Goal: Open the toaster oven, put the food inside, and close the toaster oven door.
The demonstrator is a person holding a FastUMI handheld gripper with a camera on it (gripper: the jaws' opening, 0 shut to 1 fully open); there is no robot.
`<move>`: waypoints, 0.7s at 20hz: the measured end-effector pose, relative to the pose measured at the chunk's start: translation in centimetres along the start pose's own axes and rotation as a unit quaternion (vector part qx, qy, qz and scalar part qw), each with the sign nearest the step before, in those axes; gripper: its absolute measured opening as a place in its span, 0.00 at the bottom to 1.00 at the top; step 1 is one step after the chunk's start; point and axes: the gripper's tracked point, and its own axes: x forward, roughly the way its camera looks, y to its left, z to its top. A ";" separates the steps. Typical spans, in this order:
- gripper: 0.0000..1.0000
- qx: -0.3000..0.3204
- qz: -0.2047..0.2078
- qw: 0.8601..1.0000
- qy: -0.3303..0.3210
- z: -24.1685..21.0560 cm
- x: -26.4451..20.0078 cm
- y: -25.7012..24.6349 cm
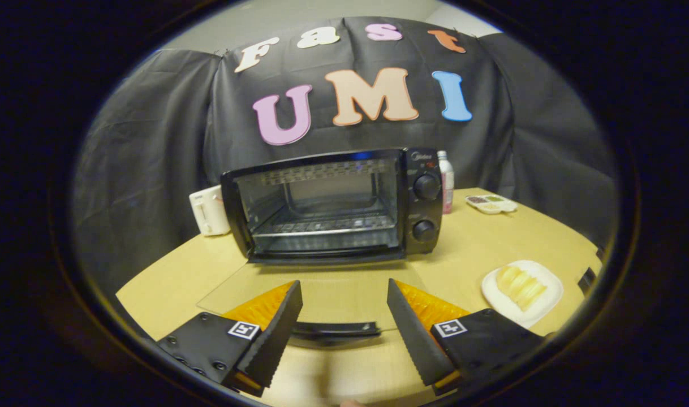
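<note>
Standing on the pale wooden bench (480,249), the toaster oven (333,206) is seen with its glass door (316,294) already folded down flat toward the gripper (344,316), so the wire rack inside is left exposed and ready to be loaded. The jaws are held wide apart with nothing between them, and the door's dark handle (333,329) lies in the gap just ahead of the fingers, which suggests the opening step is done and the food has not yet been picked up. The food (522,287), pale yellow pieces, is kept on a white plate (548,302) on the bench, in front of the oven and off to its right, near the right finger; that spot is judged to be a short reach from the open oven. Two control knobs (426,208) are stacked on the oven's right panel, and a small brand mark is set above them, too small to be read. A white appliance (210,210) is placed just left of the oven, a bottle (446,181) just behind its right side, and a small compartment tray (490,203) further right.
</note>
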 end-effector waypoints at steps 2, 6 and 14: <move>0.96 0.000 -0.028 1.000 -0.012 1.3 0.9 -2.8; 0.96 -0.011 -0.089 0.996 -0.022 2.8 1.2 -9.1; 0.96 -0.017 -0.180 0.983 0.039 0.0 0.8 -19.0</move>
